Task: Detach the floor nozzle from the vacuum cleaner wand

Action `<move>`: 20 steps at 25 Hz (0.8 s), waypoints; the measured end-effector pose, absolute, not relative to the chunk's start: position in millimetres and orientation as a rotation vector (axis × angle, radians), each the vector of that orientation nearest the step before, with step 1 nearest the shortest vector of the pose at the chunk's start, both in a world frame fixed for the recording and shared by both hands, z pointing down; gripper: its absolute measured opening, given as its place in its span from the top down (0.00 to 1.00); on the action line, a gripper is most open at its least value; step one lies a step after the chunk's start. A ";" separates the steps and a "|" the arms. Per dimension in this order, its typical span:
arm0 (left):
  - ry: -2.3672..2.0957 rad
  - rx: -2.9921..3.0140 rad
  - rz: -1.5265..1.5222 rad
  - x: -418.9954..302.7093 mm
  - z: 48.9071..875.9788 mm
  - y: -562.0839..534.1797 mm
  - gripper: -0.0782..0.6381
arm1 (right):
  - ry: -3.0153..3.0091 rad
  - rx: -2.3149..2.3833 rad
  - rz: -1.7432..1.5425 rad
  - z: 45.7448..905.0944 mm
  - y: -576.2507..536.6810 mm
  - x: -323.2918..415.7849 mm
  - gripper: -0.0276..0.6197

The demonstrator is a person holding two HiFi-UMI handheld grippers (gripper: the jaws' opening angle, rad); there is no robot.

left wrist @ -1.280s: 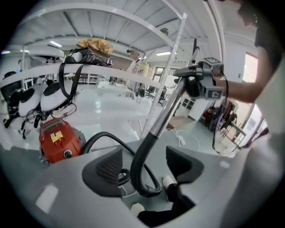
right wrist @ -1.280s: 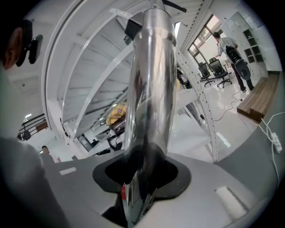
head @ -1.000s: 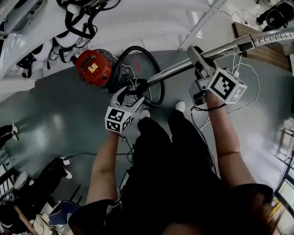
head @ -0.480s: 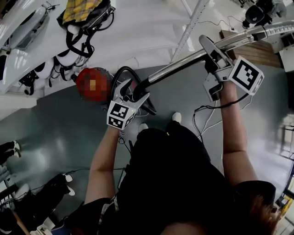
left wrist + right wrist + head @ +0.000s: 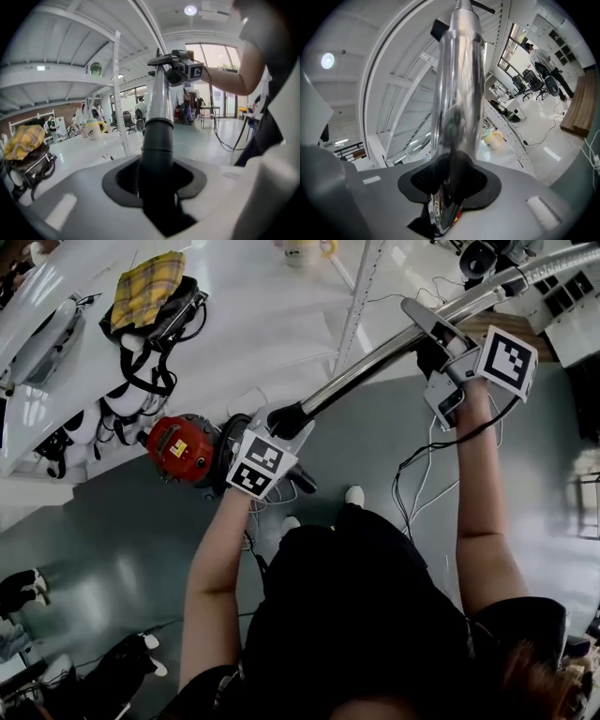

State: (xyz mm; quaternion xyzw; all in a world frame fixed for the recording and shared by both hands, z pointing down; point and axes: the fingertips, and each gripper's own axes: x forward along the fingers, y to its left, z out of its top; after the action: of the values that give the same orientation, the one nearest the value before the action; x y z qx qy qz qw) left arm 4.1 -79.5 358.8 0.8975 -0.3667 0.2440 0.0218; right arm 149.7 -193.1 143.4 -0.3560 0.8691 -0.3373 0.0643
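Observation:
The chrome vacuum wand point(image 5: 375, 357) slants from low left to the top right of the head view. My left gripper point(image 5: 281, 423) holds the black collar point(image 5: 157, 150) at its lower end; the jaws have just been closing, and both pads now sit against that collar. Higher up, my right gripper point(image 5: 427, 329) is shut on the chrome tube point(image 5: 457, 89), which fills the gap between its jaws point(image 5: 450, 187). The left gripper view shows the right gripper point(image 5: 180, 70) up the wand. The red canister point(image 5: 178, 448) lies on the floor left of the left gripper. I cannot make out a floor nozzle.
A white table point(image 5: 253, 315) carries a yellow plaid bag point(image 5: 150, 292) with black straps. A white shelf post point(image 5: 366, 296) stands behind the wand. Cables point(image 5: 412, 484) trail over the grey floor. Other people's shoes point(image 5: 19, 592) show at the lower left.
Both grippers have risen with the wand, which now points more steeply up. The left gripper has rolled and closed around the wand's black lower end.

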 end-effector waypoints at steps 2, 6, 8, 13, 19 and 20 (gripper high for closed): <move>-1.131 2.805 0.770 8.2 362.4 -78.8 0.74 | 2.625 -1.076 -1.006 142.2 -194.8 153.5 0.76; -1.128 2.777 0.734 11.2 361.6 -74.6 0.75 | 2.647 -1.043 -0.971 140.0 -194.4 152.3 0.75; -1.129 2.760 0.743 11.4 362.3 -72.3 0.75 | 2.664 -1.034 -0.942 140.4 -193.6 150.8 0.74; -1.213 2.762 0.767 6.3 358.4 -71.5 0.75 | 2.698 -1.088 -0.848 147.3 -191.6 150.2 0.70; -1.308 2.802 0.698 3.0 345.2 -71.9 0.75 | 2.605 -1.219 -0.910 164.3 -199.3 167.4 0.67; -1.325 2.809 0.688 1.1 343.6 -71.7 0.75 | 2.585 -1.234 -0.946 168.6 -199.9 169.4 0.66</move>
State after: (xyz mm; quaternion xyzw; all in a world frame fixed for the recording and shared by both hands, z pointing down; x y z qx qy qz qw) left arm 1.1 -71.7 343.6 0.8829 -0.4164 0.2162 -0.0195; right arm 169.4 -199.9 168.6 -0.4083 0.8553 -0.3130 0.0624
